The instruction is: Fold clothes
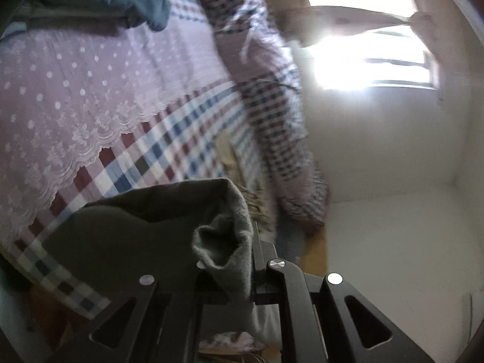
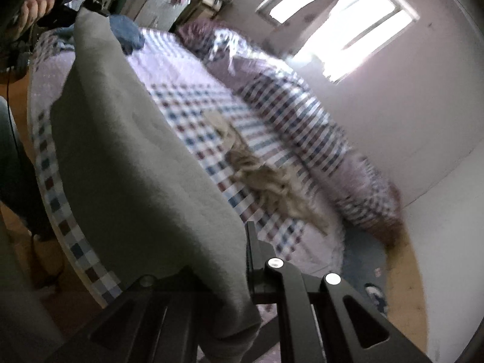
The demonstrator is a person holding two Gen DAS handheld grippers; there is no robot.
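Right wrist view: a wide bed covered in a red, blue and white checked sheet point(image 2: 193, 112) fills most of the frame, with a lilac dotted, lace-edged coverlet point(image 1: 69, 90) lying over part of it. Along the far side of the bed lies a long rumpled checked quilt point(image 2: 302, 115), below a bright window point(image 2: 348, 27). A soft grey fleece garment point(image 2: 136, 151) hangs in the air above the near side of the bed, stretched between the two grippers. A crumpled tan cloth point(image 2: 266, 178) lies on the sheet near the quilt, and a dark blue cloth point(image 2: 127, 33) sits toward the far end. The right gripper point(image 2: 249, 272) has its jaws pressed together on one edge of the grey garment. In the left wrist view the left gripper point(image 1: 252, 260) is likewise clamped on a bunched grey edge. A hand point(image 2: 33, 9) shows at the top left corner.
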